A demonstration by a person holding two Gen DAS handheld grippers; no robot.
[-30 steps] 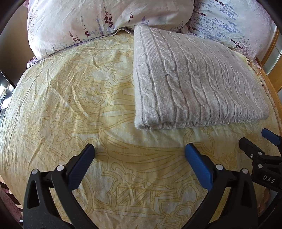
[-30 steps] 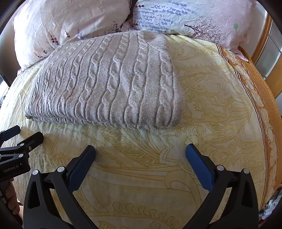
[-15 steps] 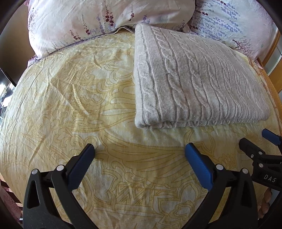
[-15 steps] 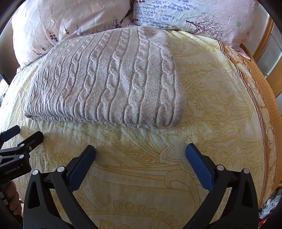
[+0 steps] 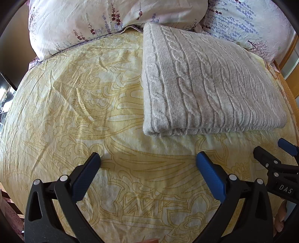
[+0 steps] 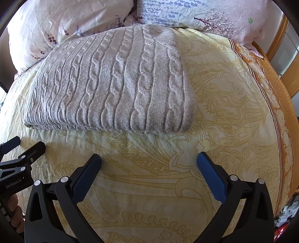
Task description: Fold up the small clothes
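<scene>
Setting: home bedroom — bed covered by yellow patterned bedspread (image 5: 93,104), two floral pillows (image 6: 186,13) at its head, wooden bed frame (image 6: 276,33) at right, folded knit sweater (image 6: 112,84) on top.

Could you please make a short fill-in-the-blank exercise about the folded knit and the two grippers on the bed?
1. The grey cable-knit sweater lies ____ on the yellow bedspread.
2. The left gripper has its jaws ____.
3. The right gripper holds ____.
4. Behind the sweater lie two floral ____.

Missing words: folded; open; nothing; pillows
</scene>
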